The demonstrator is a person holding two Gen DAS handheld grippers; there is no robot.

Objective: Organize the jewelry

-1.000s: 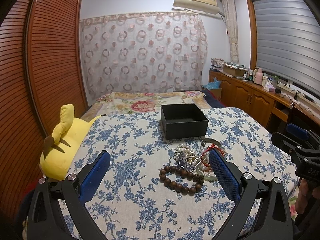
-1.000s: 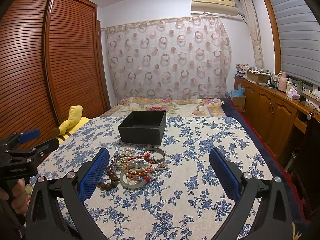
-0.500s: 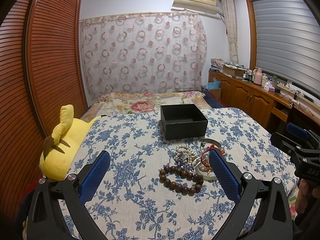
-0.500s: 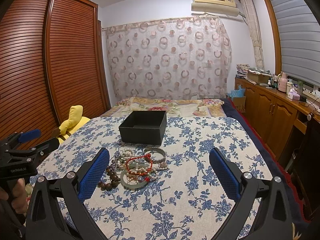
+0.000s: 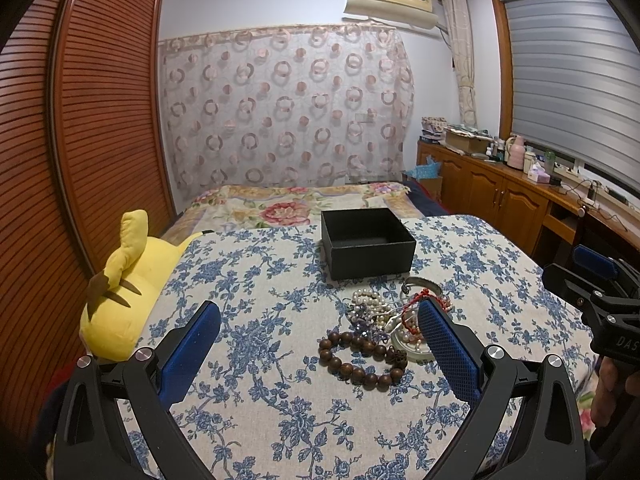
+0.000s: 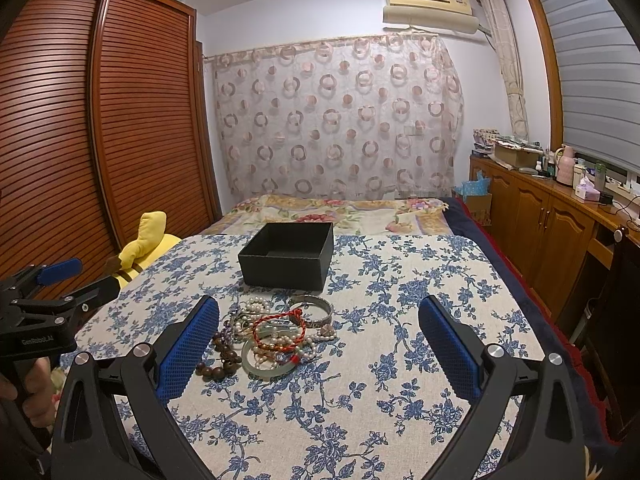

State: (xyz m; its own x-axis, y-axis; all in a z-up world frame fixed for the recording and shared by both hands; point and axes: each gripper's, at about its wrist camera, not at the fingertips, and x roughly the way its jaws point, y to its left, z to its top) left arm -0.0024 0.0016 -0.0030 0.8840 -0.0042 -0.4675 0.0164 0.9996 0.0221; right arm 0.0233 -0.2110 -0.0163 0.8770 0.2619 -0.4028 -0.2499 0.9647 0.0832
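The bench [image 5: 248,408], covered in a blue floral cloth, fills the lower half of both views, with a bed [image 5: 296,204] behind it at centre frame and a yellow plush toy [image 5: 120,292] at its left edge.

A black open box [image 5: 368,242] stands upright at centre of the left wrist view, apparently empty. Just in front of it, toward the camera, the jewelry lies in one tangled heap. From largest to smallest: a dark wooden bead bracelet [image 5: 362,364], a pale jade bangle [image 6: 266,362], a silver bangle [image 6: 316,310], a red cord bracelet [image 6: 280,328] and pearl strands [image 5: 370,298]. Several overlap and touch.

The left gripper [image 5: 320,354] is spread wide, holding nothing, poised above the cloth with the heap between its fingers in frame. The right gripper [image 6: 320,354] is likewise spread and empty, with the heap low and left of centre in its view.

Judgement: no item has yet reached the box; the task appears to be at its start.

Risks: because the pieces are interlaced, lifting one is likely to drag neighbours, which may drop off in transit. The smooth jade bangle could slip from the pads. A low approach may pinch the cloth and shift the whole heap. The light box could be nudged on release.
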